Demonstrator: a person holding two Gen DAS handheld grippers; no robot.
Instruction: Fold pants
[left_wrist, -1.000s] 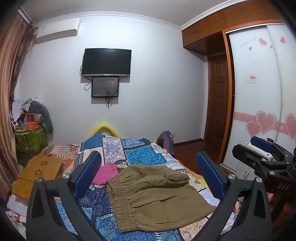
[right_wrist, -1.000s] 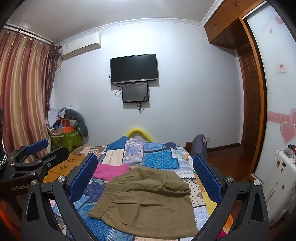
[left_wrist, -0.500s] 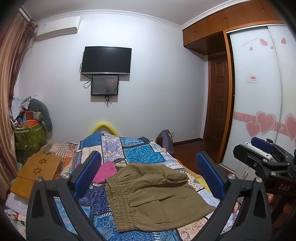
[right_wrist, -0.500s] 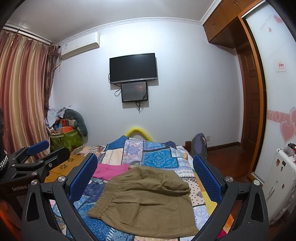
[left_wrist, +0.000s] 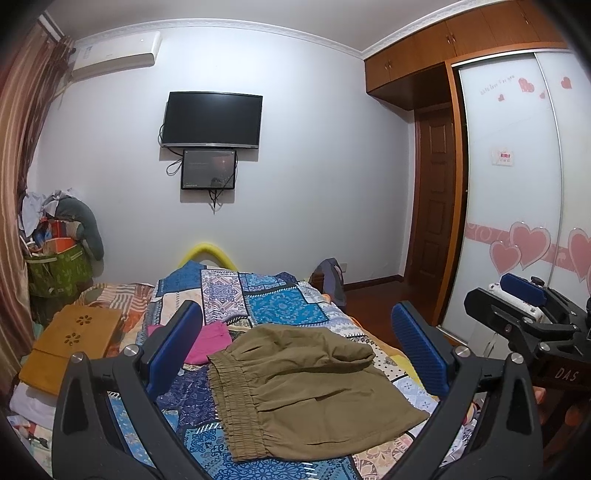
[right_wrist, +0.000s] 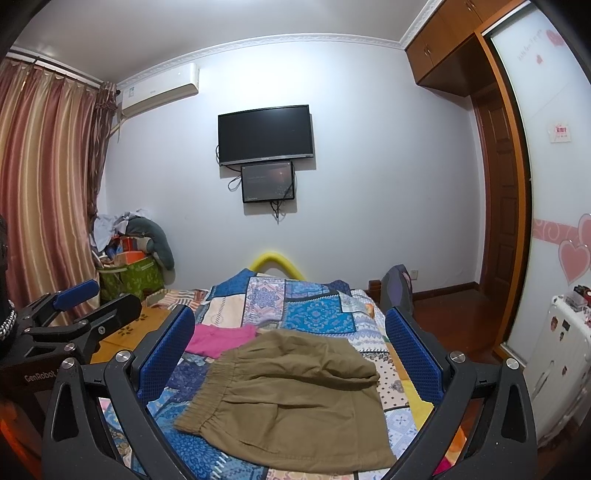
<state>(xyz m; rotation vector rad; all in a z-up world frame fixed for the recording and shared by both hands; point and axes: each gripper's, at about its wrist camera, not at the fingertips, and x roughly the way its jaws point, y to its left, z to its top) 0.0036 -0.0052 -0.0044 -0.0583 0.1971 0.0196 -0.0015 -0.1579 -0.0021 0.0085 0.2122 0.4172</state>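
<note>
Lying folded on the patchwork-quilt bed (left_wrist: 280, 299), the olive-khaki elastic-waist pants (left_wrist: 306, 384) sit untouched; left hand-held gripper (left_wrist: 295, 347) and right hand-held gripper (right_wrist: 290, 350) (stamped "GenRobot") hover wide apart, empty. Green fabric bin (right_wrist: 131, 277) overflows with clothes.

Both views sharp, no motion blur. Even, cool indoor light from overhead, source out of frame; white wall (left_wrist: 314, 155) evenly lit w/ a bluish cast. Shadows soft, faint. TV screen (right_wrist: 265, 134) dark, no glare. Strong fisheye: ceiling line & wardrobe (left_wrist: 517, 206) edges bow, corners vignetted black. Reddish flare at the lower-left rim, right wrist view.
</note>
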